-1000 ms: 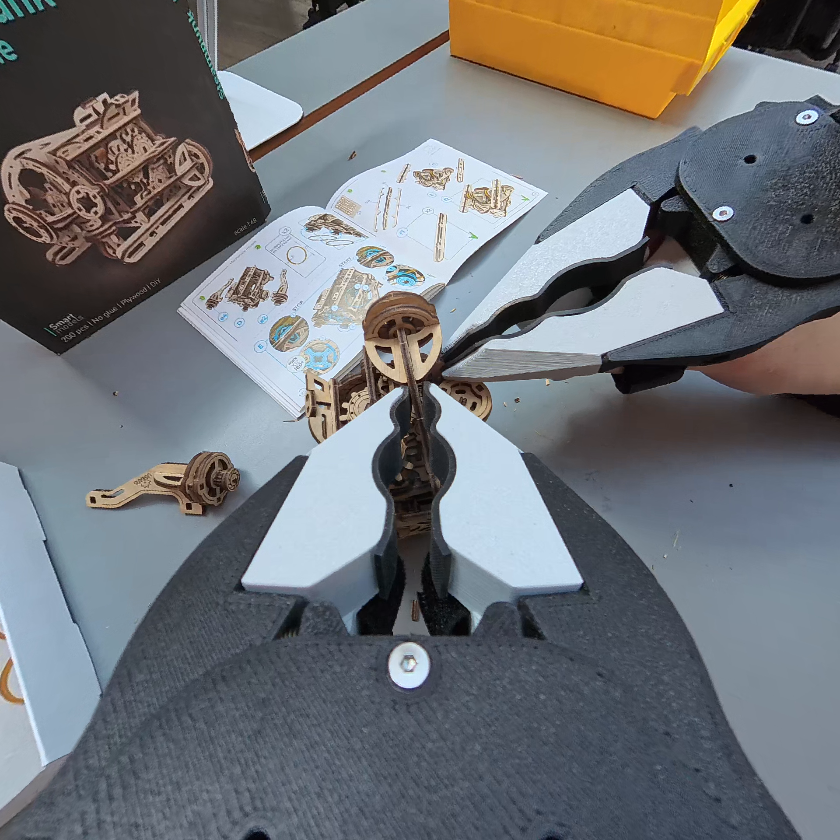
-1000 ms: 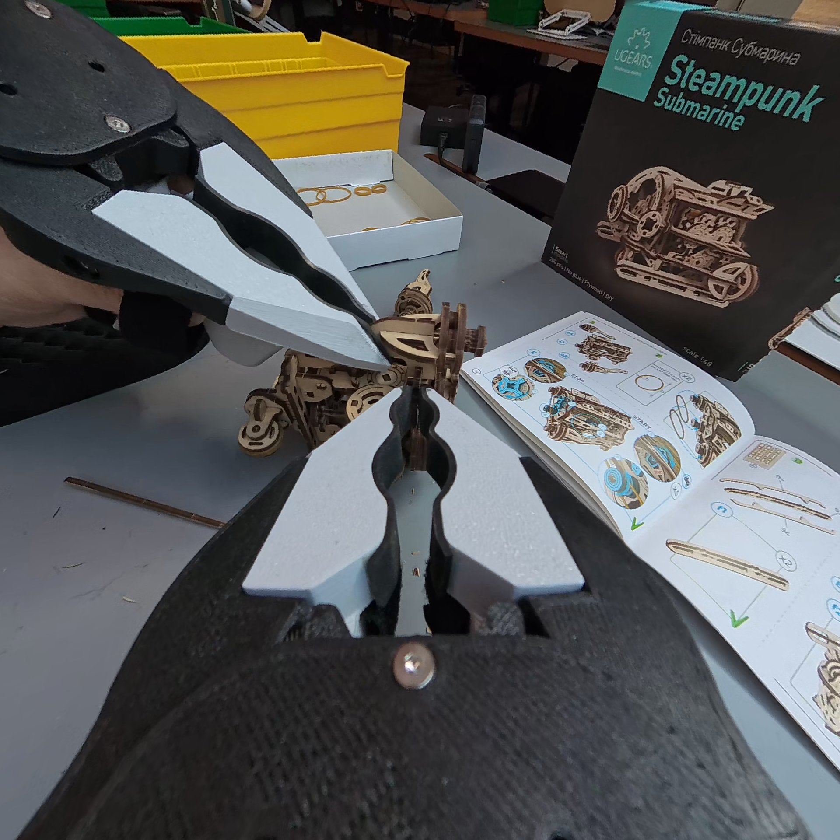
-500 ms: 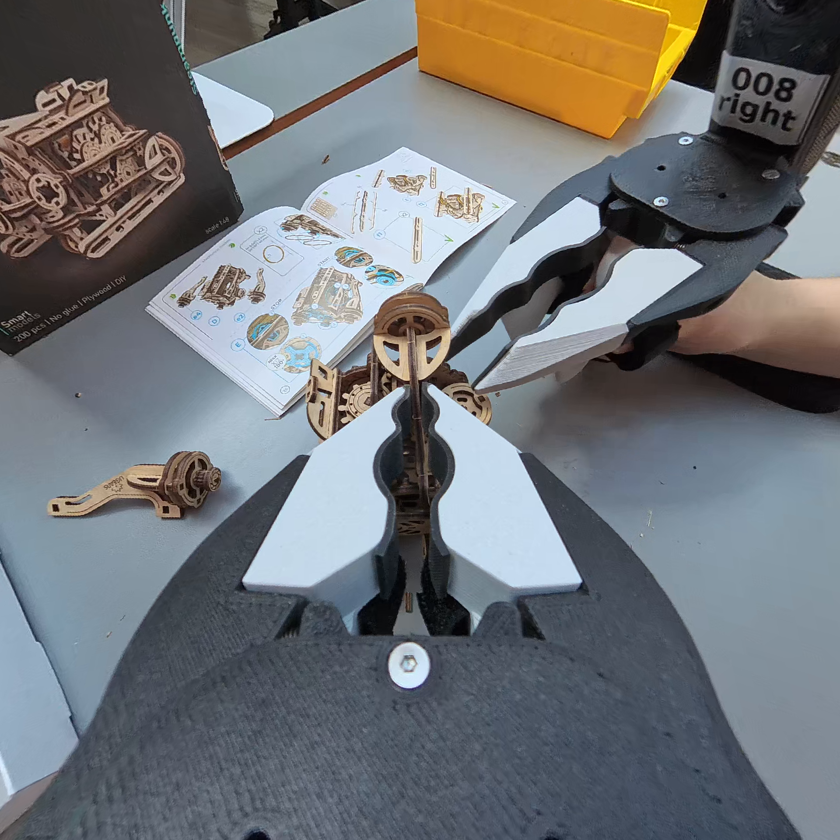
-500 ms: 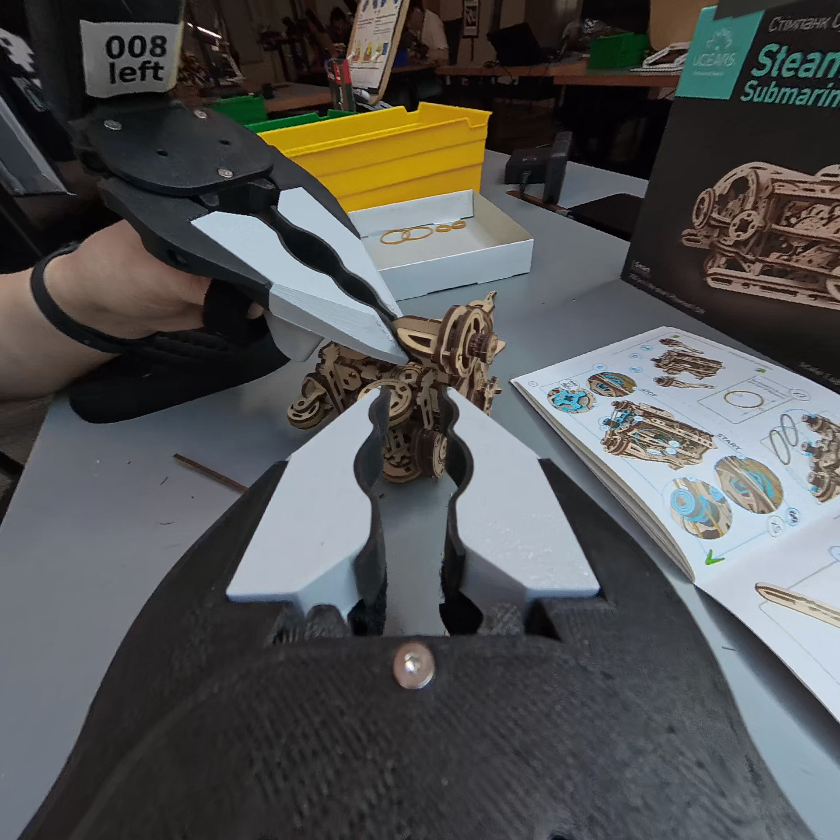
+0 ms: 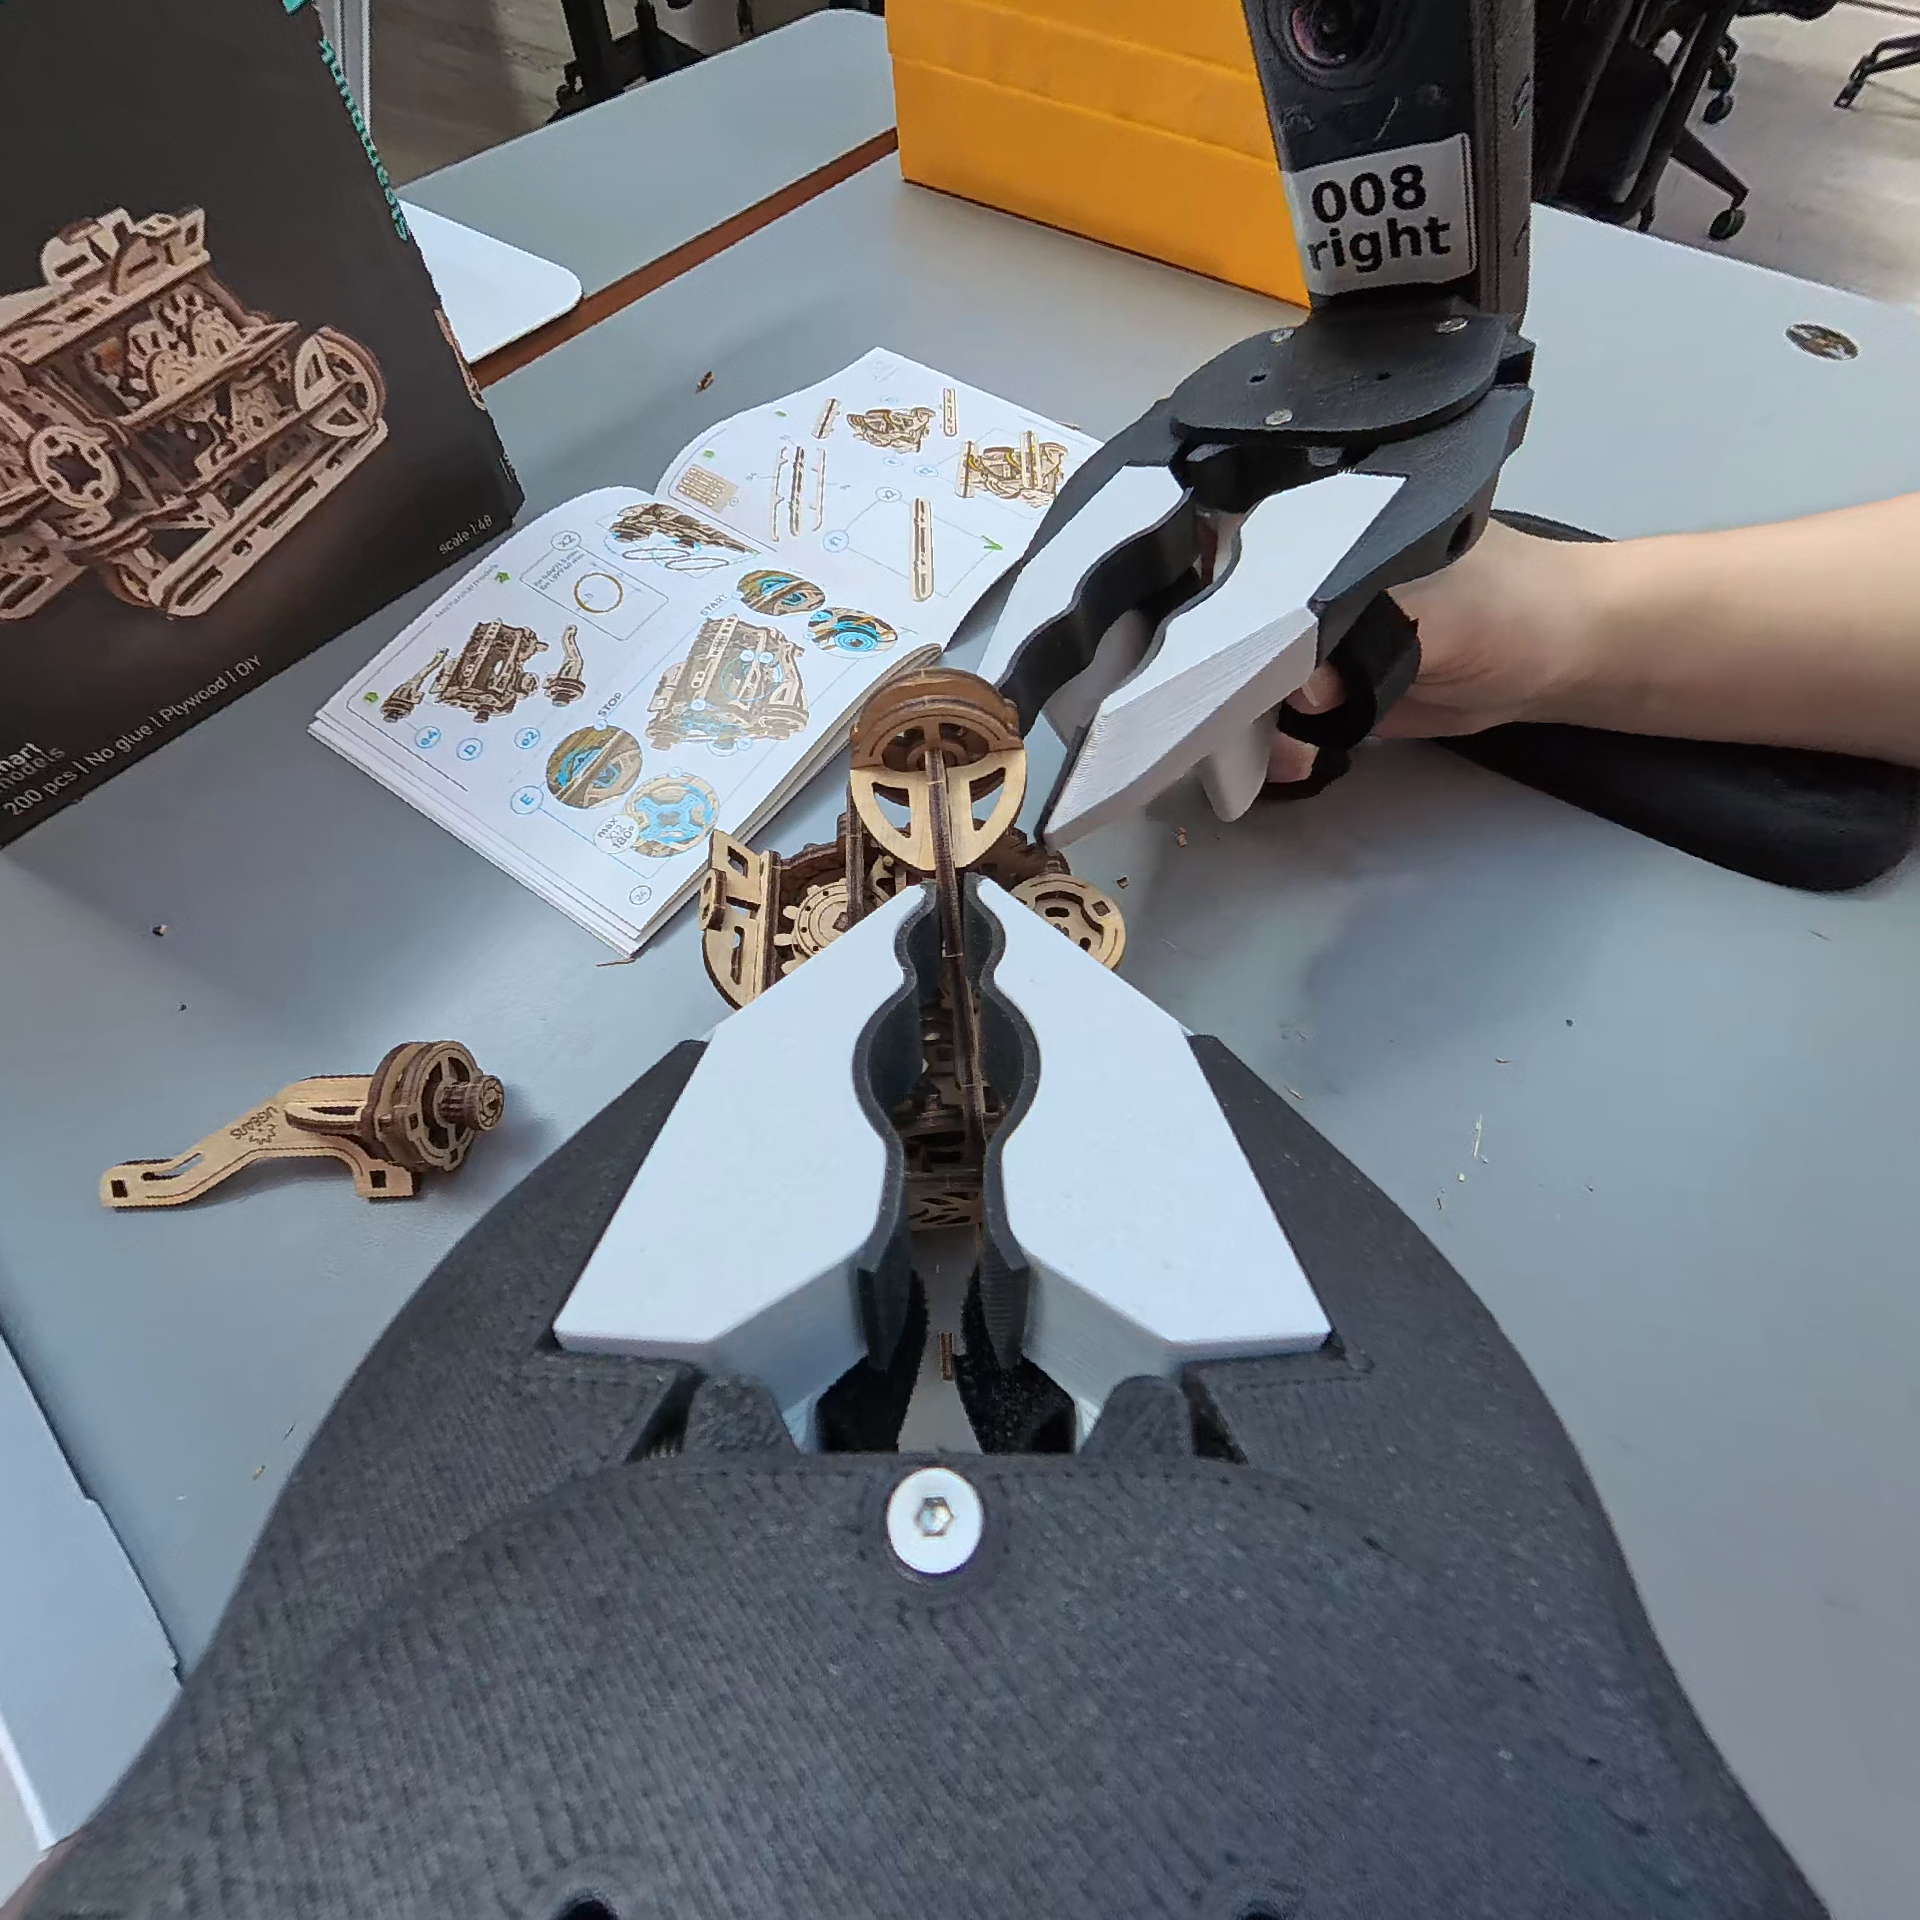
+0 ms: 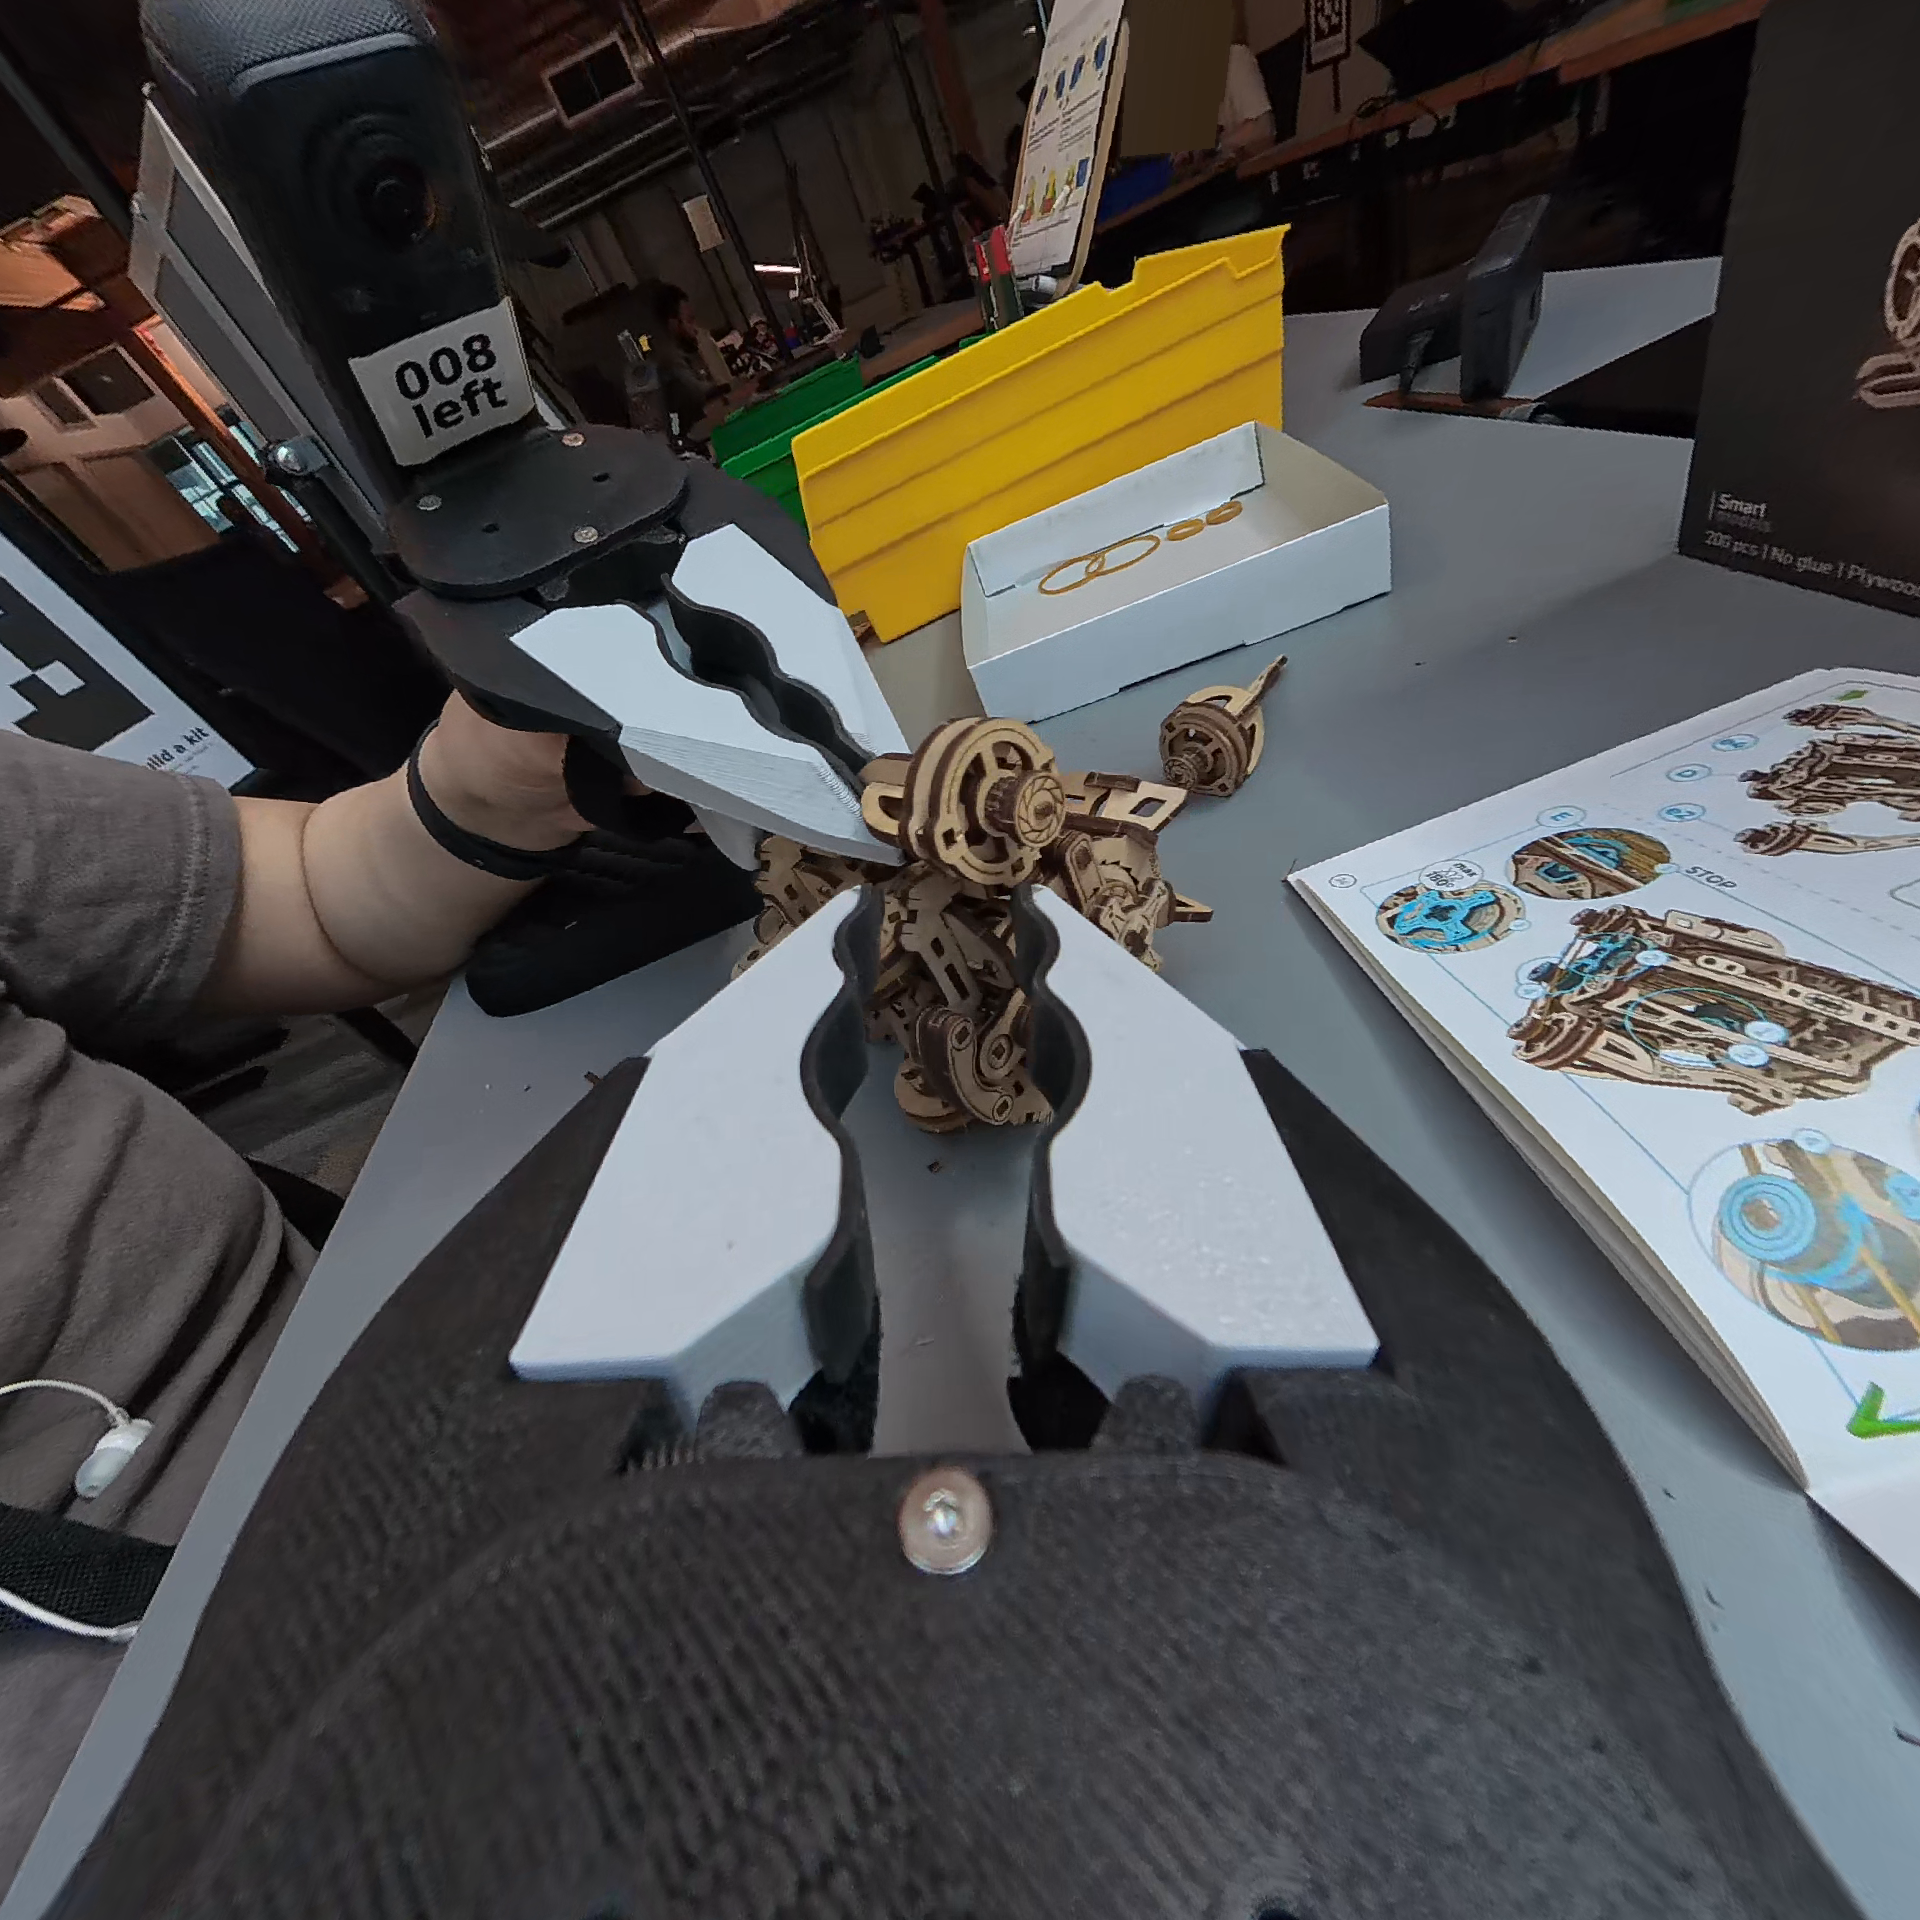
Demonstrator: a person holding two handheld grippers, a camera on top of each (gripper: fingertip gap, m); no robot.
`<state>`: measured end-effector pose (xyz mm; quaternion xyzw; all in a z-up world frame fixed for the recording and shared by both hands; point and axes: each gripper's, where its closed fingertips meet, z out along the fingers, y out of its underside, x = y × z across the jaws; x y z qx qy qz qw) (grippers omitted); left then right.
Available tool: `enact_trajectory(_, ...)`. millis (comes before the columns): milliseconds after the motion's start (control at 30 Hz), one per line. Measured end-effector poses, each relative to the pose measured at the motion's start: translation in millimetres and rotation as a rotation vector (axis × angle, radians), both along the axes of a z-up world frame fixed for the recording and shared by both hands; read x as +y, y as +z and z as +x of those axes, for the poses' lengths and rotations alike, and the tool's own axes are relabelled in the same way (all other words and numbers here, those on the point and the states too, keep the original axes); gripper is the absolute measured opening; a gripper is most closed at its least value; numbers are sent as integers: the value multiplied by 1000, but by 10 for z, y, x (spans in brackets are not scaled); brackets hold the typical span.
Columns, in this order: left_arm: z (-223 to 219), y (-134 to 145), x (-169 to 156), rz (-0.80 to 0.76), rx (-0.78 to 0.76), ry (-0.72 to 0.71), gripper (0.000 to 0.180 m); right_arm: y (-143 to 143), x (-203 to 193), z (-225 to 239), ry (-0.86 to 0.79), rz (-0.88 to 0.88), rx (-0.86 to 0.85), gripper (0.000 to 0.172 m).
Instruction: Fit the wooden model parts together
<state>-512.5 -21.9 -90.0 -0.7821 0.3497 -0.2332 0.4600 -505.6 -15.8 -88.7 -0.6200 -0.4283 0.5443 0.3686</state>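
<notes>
A: Where are we with the model (image 5: 914, 904)?

B: It sits on the grey table (image 5: 1455, 1091), next to the open booklet (image 5: 727, 623). Our left gripper (image 5: 948, 894) is clenched on the thin wooden arm of the wheel part (image 5: 938, 774), both pads pressed against it, holding that part up at the top of the model.

A: And the right gripper (image 6: 945, 904)?

B: Released. Its jaws stand apart around the model's near side without pressing on it, as far as we can see from the right wrist view. In the left view its fingers (image 5: 1174, 717) are spread just beside the wheel part.

A: So which step is this?

B: We judge we are seating the wheel part on the model. A second wheel part (image 5: 312, 1132) lies apart on the table, not yet fitted.

A: Next move?

B: Probably we steady the body with the right gripper while the left presses the arm home. The plywood is thin, so a skewed push could snap a tab.

A: Any writing?

B: The dark box (image 5: 208, 364) carries print and a picture of the finished model, the booklet has diagram labels, and each gripper bears a white tag. We leave the wording out.

A: Anything else?

B: A yellow bin (image 6: 1039, 416) and a white tray (image 6: 1174, 623) with rubber bands.
</notes>
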Motion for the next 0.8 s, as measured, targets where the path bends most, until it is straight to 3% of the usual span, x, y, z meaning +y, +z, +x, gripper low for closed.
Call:
enact_trajectory(333, -12, 2, 6, -18, -24, 5, 0, -38, 37, -39, 22, -146, 4, 25)
enact_trajectory(800, -6, 1, -3, -16, -26, -5, 0, -25, 5, -76, 52, -173, 22, 22)
